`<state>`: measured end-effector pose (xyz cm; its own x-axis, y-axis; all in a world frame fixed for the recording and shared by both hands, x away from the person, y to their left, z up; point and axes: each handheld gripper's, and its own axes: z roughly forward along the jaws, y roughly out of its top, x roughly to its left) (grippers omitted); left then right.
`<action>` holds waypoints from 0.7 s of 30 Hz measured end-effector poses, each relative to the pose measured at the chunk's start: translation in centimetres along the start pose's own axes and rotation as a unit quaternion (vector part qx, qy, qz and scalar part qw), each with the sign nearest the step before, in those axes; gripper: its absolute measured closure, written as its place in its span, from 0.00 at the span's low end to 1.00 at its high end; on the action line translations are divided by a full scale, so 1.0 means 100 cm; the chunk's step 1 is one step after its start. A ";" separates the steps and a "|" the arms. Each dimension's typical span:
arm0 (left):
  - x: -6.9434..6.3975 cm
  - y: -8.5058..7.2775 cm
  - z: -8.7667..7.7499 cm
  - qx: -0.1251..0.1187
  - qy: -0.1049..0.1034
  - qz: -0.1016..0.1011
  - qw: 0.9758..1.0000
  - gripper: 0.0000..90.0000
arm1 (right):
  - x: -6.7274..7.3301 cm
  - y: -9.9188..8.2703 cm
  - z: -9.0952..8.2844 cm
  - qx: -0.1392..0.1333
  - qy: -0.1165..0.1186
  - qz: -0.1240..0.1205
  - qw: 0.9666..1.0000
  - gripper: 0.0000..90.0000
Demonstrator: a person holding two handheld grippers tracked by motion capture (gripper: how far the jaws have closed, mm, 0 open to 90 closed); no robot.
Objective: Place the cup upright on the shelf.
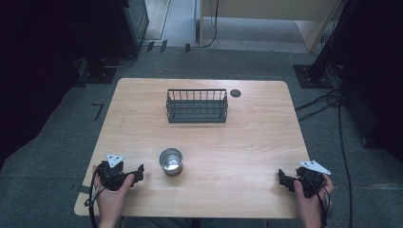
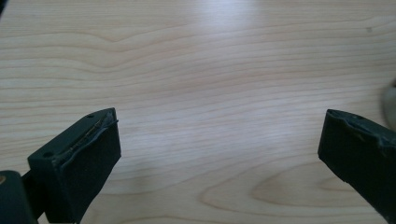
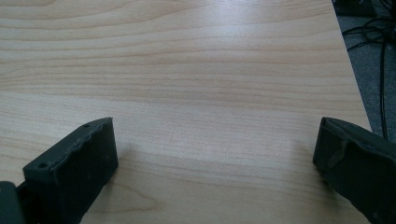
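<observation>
Black jaws stand wide apart on both grippers, nothing between them but bare pale wood. The left gripper [image 1: 137, 173] rests at the near left of the tabletop [image 1: 247, 142], held in the person's left hand [image 1: 111, 192], its jaws pointing toward the middle. In the left gripper view, that gripper [image 2: 219, 140] shows its two pads spread to either edge of the frame, wood grain running across between them.

The right gripper [image 1: 283, 179] sits at the near right edge, gripped by the right hand [image 1: 309, 199], jaws likewise parted and facing inward. In the right gripper view, the gripper [image 3: 215, 140] frames open tabletop, with the table's edge and grey floor with cables [image 3: 378, 60] beyond.

Just beside the left gripper, a little toward the centre, a metal cup [image 1: 171, 161] stands upright, mouth up, touched by neither gripper. Farther back, near the far middle of the tabletop, sits a dark wire basket [image 1: 196, 106], well apart from the cup. A small dark round cap [image 1: 235, 93] is set in the wood just right of the basket.
</observation>
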<state>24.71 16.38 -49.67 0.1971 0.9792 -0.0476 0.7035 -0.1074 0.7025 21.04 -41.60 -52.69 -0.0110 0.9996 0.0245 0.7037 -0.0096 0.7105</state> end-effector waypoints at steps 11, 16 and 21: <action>-0.035 0.001 -0.005 -0.007 -0.039 0.024 0.999 0.00 | 0.000 0.000 0.000 0.000 0.000 0.000 1.000 0.00; -0.047 -0.001 -0.005 -0.003 -0.053 0.038 0.998 0.00 | 0.000 0.000 0.000 0.000 0.000 0.000 1.000 0.00; -0.057 -0.002 -0.005 -0.002 -0.066 0.048 0.997 0.00 | 0.000 0.000 0.000 0.000 0.000 0.000 1.000 0.00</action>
<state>23.09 10.88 -49.13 0.3507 0.9337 -0.0727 0.6743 -0.1978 0.7115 21.04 -41.60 -52.69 -0.0110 0.9996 0.0244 0.7037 -0.0096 0.7105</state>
